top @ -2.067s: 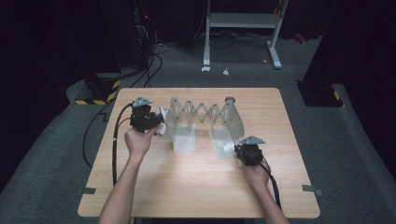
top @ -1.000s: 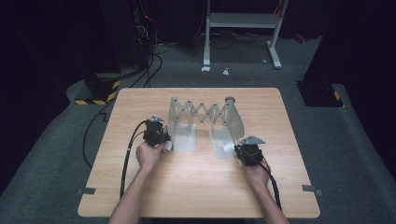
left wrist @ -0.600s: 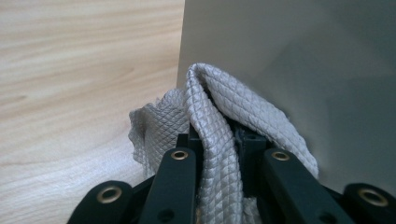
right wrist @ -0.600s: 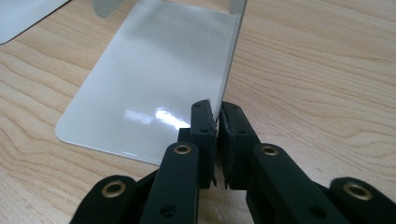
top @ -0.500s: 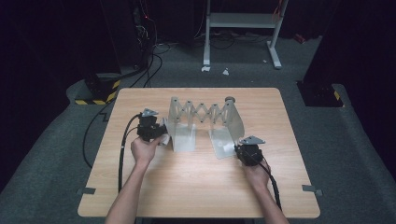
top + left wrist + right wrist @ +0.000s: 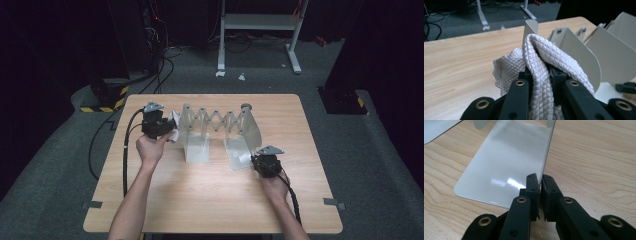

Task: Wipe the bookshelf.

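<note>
A white quilted cloth [image 6: 541, 62] is pinched in my left gripper [image 6: 541, 75], which is shut on it and holds it off the table. In the high view the left gripper [image 6: 167, 131] hangs with the cloth [image 6: 173, 124] just left of the grey metal accordion rack [image 6: 217, 121], beside its left end panel [image 6: 576, 52]. My right gripper [image 6: 540, 182] is shut on the thin edge of the rack's glossy right plate [image 6: 506, 157]. The high view has the right gripper [image 6: 256, 159] low at the corner of that plate [image 6: 239, 149].
The wooden table [image 6: 210, 195] has bare room in front of the rack and on both sides. The rack's other plate [image 6: 197, 147] lies flat near the middle. Cables and a white stand [image 6: 257, 22] are on the floor beyond the far edge.
My left gripper has risen with the cloth and drifted a little left and away, toward the rack's left end. The right gripper and the rack have stayed put.
</note>
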Demonstrator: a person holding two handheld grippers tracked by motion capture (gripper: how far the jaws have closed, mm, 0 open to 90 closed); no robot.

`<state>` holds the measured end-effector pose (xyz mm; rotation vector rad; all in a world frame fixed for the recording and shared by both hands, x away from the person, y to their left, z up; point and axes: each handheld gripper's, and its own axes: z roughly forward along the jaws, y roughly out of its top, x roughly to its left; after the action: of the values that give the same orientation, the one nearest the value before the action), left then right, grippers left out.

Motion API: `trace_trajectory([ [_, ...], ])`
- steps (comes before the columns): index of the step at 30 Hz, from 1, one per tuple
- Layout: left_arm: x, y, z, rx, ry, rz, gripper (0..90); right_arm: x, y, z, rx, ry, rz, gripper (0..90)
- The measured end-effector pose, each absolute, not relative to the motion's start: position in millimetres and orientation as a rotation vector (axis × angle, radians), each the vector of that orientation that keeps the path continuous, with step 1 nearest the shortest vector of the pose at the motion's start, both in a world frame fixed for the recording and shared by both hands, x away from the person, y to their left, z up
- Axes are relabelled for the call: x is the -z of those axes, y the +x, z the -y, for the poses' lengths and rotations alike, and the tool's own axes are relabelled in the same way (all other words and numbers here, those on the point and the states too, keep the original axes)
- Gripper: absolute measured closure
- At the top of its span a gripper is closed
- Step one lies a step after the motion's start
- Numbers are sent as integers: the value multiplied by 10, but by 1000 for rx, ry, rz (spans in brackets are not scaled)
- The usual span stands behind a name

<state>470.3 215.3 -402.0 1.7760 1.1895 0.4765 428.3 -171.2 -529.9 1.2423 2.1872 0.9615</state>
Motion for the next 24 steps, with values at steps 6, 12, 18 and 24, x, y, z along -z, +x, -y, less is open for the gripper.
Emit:
trace_trajectory([
  [6,4155,4831,-2125,-464,1809,-1217,798,5299,4284,1713,-963,1243,-2188,849],
  [12,4399,4879,-2103,-429,1839,-1258,797,5299,4283,1712,-961,1243,-2187,849],
  [18,4643,4915,-2096,-386,1862,-1299,797,5299,4282,1712,-960,1241,-2188,849],
  [24,4836,4963,-2046,-381,1921,-1331,796,5299,4282,1711,-959,1238,-2188,849],
])
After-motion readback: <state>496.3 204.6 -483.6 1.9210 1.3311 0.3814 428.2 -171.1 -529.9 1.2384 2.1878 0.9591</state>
